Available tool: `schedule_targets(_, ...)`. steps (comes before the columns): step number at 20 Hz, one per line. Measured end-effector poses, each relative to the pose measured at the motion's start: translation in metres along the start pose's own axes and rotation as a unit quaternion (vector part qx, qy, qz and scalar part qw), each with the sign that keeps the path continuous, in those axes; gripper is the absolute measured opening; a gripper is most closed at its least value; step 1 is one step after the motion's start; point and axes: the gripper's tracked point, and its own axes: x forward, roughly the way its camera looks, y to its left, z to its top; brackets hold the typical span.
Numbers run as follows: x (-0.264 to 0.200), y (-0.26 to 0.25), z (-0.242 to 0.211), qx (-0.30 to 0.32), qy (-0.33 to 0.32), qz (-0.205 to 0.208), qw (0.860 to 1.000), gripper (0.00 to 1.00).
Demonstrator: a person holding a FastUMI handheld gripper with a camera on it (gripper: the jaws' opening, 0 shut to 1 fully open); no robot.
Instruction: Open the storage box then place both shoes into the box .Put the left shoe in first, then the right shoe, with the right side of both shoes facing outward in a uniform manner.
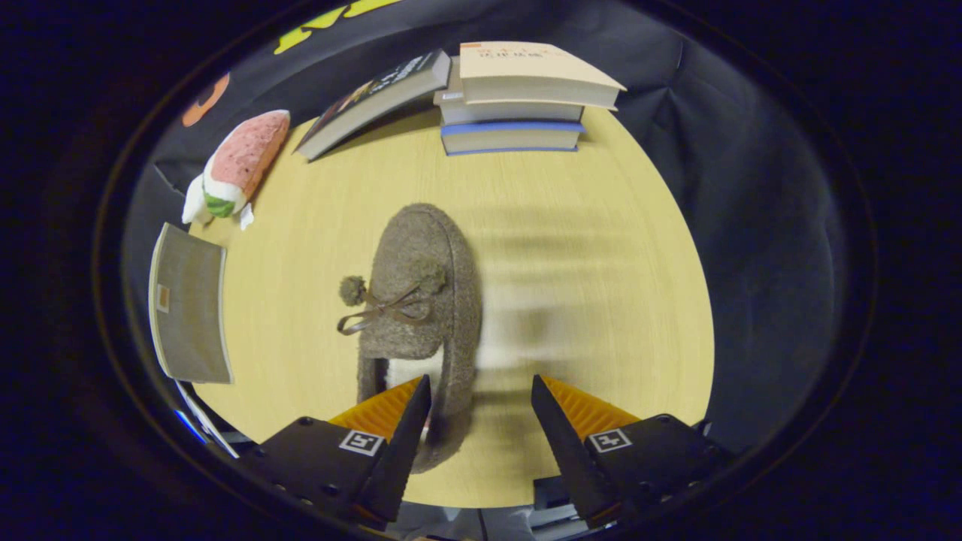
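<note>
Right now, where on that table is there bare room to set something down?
The widest bare stretch of table lies beside the fuzzy shoe, running back toward the book stack. A narrower strip separates the shoe from the grey box. It's crowded around the plush toy and leaning book. The open gripper straddles the shoe's heel.

Claw (481,391) low and level — fingers spread wide apart, nothing gripped.

Gripper (481,394): fingers apart, over shoe's heel end.
Shoe (421,300): on table (601,225), toe pointing away.
Books (518,98): stacked beyond shoe.
Plush (240,161): table's far-left edge.
</note>
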Motion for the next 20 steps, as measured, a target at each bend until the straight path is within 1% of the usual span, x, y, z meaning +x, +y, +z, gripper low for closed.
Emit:
schedule_targets(1, 0.004, 0.007, -0.004, 0.009, 0.018, 0.017, 1.000, 0.75)
schedule_targets(2, 0.007, 0.010, -0.005, 0.018, 0.028, 0.024, 0.999, 0.71)
schedule_targets(3, 0.010, 0.011, -0.004, 0.022, 0.030, 0.024, 0.999, 0.65)
schedule_targets(5, 0.009, 0.013, -0.002, 0.007, 0.028, 0.019, 0.999, 0.52)
schedule_targets(6, 0.005, 0.018, 0.002, -0.002, 0.027, 0.030, 0.999, 0.43)
schedule_targets(8, 0.010, 0.019, 0.000, -0.012, 0.026, 0.017, 0.999, 0.24)
schedule_targets(10, 0.009, 0.015, 0.002, -0.016, 0.021, 0.000, 1.000, 0.24)
schedule_targets(11, 0.008, 0.016, 0.001, -0.010, 0.018, -0.004, 1.000, 0.08)
schedule_targets(12, 0.006, 0.015, 0.002, -0.008, 0.012, -0.005, 1.000, 0.08)
schedule_targets(13, 0.006, 0.015, 0.003, -0.004, 0.006, -0.004, 1.000, 0.00)
schedule_targets(17, -0.001, 0.014, 0.006, 0.003, -0.003, -0.004, 1.000, 0.00)
schedule_targets(20, -0.021, 0.021, 0.008, 0.006, -0.018, -0.007, 1.000, 0.00)
